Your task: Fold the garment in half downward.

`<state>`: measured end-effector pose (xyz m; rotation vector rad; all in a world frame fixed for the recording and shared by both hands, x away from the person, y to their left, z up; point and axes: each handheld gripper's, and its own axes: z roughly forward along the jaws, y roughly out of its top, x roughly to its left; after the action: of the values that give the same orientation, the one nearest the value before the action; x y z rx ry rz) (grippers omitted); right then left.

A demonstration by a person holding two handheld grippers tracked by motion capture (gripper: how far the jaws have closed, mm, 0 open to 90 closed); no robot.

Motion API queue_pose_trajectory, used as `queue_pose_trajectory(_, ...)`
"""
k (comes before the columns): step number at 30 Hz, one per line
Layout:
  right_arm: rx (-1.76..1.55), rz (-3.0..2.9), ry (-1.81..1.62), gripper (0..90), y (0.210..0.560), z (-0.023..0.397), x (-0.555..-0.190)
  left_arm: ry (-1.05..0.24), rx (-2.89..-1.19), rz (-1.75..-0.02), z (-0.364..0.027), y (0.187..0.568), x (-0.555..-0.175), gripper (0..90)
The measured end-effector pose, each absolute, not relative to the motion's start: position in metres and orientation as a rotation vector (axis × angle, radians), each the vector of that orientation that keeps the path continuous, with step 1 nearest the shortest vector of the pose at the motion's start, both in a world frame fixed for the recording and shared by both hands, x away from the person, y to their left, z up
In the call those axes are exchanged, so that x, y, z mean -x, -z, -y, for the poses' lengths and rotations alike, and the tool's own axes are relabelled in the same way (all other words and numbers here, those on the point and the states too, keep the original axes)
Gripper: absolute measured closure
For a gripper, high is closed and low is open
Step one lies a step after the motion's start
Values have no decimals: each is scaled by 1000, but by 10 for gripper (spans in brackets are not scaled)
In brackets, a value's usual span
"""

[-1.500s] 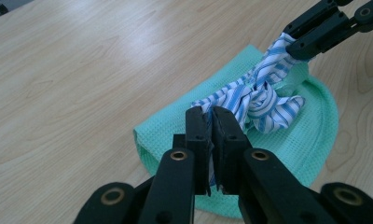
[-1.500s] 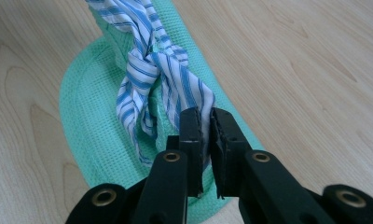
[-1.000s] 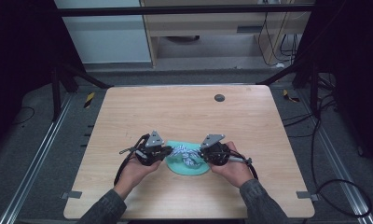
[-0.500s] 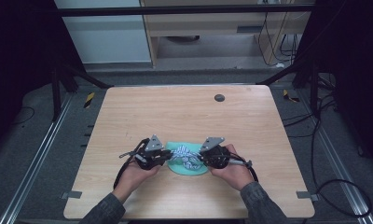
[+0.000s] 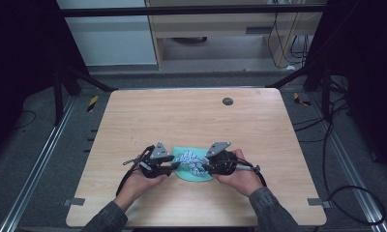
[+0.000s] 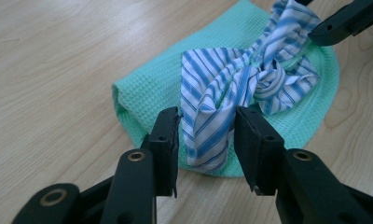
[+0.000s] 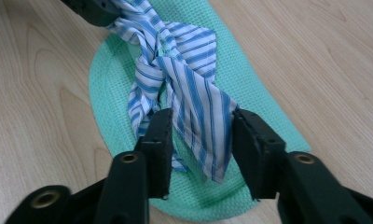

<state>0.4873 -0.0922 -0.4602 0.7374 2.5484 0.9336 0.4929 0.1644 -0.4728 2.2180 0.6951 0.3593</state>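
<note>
At the near edge of the wooden table (image 5: pixel 191 116), I hold my two grippers facing each other across a knotted blue-and-white striped cloth (image 6: pixel 240 84) that lies on top of a folded green towel (image 6: pixel 152 88). The left gripper (image 6: pixel 207 140) stands with its jaws apart, and they have just been opening; one tail of the striped cloth lies loose between the pads without being pinched. The right gripper (image 7: pixel 201 144) mirrors it from the other side, its jaws likewise parted and just opened, the opposite tail of the cloth draped between them and free.

The knot sits at the middle of the green towel, its two ends fanning outward toward each hand, which is why the grippers meet it from opposite sides: each end was the natural handle for drawing the tie snug. With both tails now slack in open jaws, I judge the tying to be finished and the pull let go. In the high view the left gripper (image 5: pixel 168 164) and right gripper (image 5: pixel 205 166) flank the bundle closely, my hands resting low on the table just behind them.

The towel serves as a base beneath the knot, its rounded folded edge toward my left side. A small dark disc (image 5: pixel 227 101) lies well apart near the table's far edge.
</note>
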Motion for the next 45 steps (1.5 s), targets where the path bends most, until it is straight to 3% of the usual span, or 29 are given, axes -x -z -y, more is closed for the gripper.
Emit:
queue_pose_trajectory(7, -768, -2561, -928, 465, 457, 90, -496, -337, -2225, -675, -163, 473, -494, 680)
queue_pose_trajectory(13, -774, -2583, -939, 472, 457, 88, -494, -333, -2206, -670, -164, 471, -489, 713)
queue_pose_trajectory(30, -738, -2600, -952, 755, 464, 95, -471, -331, -2222, -611, -167, 474, -473, 812)
queue_pose_trajectory(36, -736, -2586, -973, 727, 469, 95, -462, -326, -2199, -621, -170, 477, -468, 790)
queue_pose_trajectory(41, -730, -2574, -986, 676, 468, 95, -458, -350, -2172, -642, -172, 479, -465, 656)
queue_pose_trajectory(44, -730, -2562, -1001, 663, 466, 95, -457, -353, -2168, -635, -172, 478, -464, 657)
queue_pose_trajectory(45, -725, -2559, -1008, 678, 466, 95, -457, -346, -2168, -628, -172, 478, -464, 702)
